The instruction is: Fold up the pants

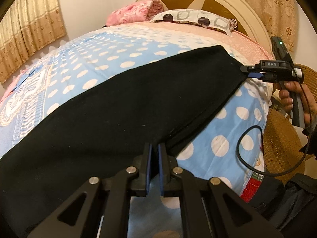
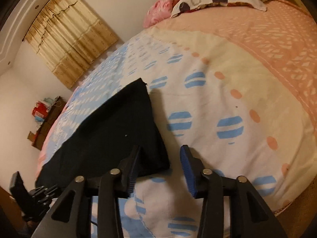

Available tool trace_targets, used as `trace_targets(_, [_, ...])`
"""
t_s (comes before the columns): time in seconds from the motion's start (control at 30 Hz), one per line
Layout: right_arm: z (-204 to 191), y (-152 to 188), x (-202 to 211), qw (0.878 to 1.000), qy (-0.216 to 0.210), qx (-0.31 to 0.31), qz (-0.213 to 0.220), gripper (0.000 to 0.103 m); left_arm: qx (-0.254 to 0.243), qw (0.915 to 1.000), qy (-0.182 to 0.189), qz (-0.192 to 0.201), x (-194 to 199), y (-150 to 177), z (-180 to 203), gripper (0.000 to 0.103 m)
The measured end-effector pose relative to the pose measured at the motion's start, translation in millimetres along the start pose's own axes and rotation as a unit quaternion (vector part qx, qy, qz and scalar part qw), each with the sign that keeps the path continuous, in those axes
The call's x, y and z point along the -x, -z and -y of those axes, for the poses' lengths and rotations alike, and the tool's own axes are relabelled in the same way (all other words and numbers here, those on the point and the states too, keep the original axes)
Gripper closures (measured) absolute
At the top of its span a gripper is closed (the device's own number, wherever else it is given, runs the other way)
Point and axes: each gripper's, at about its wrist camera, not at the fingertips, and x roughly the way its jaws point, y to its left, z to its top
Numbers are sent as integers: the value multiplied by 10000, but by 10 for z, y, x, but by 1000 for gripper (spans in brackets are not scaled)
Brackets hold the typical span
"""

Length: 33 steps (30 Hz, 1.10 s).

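Black pants (image 1: pixel 118 103) lie in a long band across the polka-dot bedspread (image 1: pixel 111 59). At the bottom of the left wrist view, my left gripper (image 1: pixel 155 148) is shut, its blue pads pinching the near edge of the pants. It also shows at the lower left of the right wrist view as the left gripper (image 2: pixel 39 194), at the far end of the pants (image 2: pixel 111 130). My right gripper (image 2: pixel 161 150) is open. The pants' corner lies flat on the bed beside its left finger, and no pad presses on it. A hand holds the right gripper (image 1: pixel 245 70) at the pants' right corner.
A patterned pillow (image 1: pixel 198 18) and a pink folded blanket (image 1: pixel 134 11) lie by the cream headboard (image 1: pixel 237 6). A wicker chair (image 1: pixel 281 138) stands at the bed's right side. A black cable (image 1: pixel 247 150) loops over the bed edge. Curtains (image 2: pixel 69 39) hang on the wall, with boxes (image 2: pixel 45 115) below.
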Motion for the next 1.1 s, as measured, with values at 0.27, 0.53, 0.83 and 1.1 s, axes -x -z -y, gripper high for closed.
trace_targets(0.27, [119, -9, 142, 9982, -376, -416, 212, 61, 261, 9986, -355, 286, 317, 69, -118, 88])
trace_targets(0.53, [164, 228, 133, 9942, -791, -706, 195, 60, 938, 9878, -1231, 168, 410, 266, -781, 75])
trace_targets(0.83, [195, 321, 47, 9862, -1159, -1133, 325, 60, 1441, 9865, -776, 74, 426, 566, -835, 75])
trace_targets(1.1, [225, 386, 29, 9816, -1179, -1314, 727, 60, 1275, 9888, -469, 616, 555, 193, -587, 69])
